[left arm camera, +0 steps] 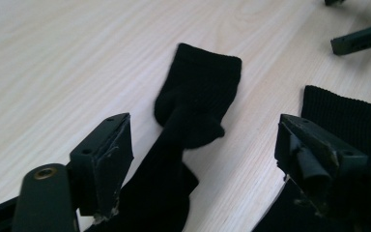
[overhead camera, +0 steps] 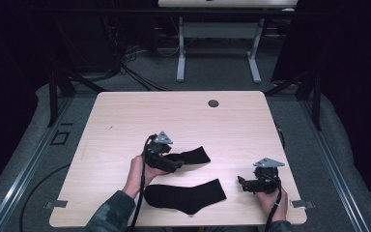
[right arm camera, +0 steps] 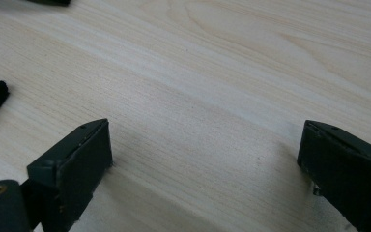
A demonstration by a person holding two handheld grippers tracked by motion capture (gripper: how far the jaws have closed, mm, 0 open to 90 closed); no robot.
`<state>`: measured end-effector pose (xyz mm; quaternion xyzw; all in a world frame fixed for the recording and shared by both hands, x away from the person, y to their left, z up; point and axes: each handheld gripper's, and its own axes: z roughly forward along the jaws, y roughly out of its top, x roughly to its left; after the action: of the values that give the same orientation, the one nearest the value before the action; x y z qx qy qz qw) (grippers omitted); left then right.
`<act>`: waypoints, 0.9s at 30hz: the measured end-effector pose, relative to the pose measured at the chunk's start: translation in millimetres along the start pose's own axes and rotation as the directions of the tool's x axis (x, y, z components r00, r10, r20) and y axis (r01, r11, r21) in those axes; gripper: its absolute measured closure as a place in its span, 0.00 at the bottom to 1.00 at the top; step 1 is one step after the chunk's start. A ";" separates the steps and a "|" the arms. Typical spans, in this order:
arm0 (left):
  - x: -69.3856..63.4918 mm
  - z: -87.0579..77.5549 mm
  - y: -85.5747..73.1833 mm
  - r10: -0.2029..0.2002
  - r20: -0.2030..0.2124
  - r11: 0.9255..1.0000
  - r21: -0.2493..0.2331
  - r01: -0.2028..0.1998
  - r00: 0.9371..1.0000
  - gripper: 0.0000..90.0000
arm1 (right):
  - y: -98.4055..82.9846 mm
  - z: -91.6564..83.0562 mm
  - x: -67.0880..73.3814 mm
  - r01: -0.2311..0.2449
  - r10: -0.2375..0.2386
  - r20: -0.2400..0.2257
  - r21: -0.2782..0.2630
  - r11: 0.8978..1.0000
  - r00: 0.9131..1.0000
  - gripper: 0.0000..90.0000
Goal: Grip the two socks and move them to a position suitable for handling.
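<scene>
Left tongs (overhead camera: 174, 166) held low over desk (overhead camera: 125, 121), jaws apart astride crumpled black sock (left arm camera: 193, 111), untouched, right tongs (overhead camera: 241, 182) level, jaws apart, second sock (overhead camera: 186, 195) between.

Table (overhead camera: 125, 111): light wood grain, rounded corners. Grommet (overhead camera: 213, 103) near far edge, right of centre. Beyond far edge: grey floor (overhead camera: 212, 72), white-legged second table (overhead camera: 217, 29), cables (overhead camera: 125, 72) at left.

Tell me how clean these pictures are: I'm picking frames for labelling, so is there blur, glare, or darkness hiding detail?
High view: the table is evenly lit, the surroundings dark, and the two black socks show little texture. Left gripper view: the crumpled sock is fairly sharp, with visible ribbing, while the near fingers are soft. Right gripper view: sharp wood grain, mild sheen, faint shadows by the fingers.
</scene>
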<state>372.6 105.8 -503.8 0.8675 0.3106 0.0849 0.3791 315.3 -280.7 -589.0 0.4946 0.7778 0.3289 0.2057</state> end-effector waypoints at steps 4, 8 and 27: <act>14.4 -17.3 -13.2 -0.043 -0.032 0.999 -0.007 0.042 0.999 0.23 | 2.7 0.2 -1.7 -0.002 0.002 -0.022 0.014 1.000 1.000 0.06; 29.3 -24.8 -33.8 -0.093 -0.056 0.995 0.011 0.094 0.994 0.25 | 9.9 -0.8 -10.1 -0.066 0.067 -0.082 0.014 0.998 0.994 0.16; 51.4 3.9 -62.4 -0.172 -0.026 0.978 0.111 0.174 0.985 0.49 | 114.9 50.5 56.6 0.074 -0.052 -0.227 0.087 0.993 0.972 0.59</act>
<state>385.2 166.8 -555.4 0.8565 0.3923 0.0408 0.3329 396.6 -180.1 -541.9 0.4383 0.8261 0.3387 0.1030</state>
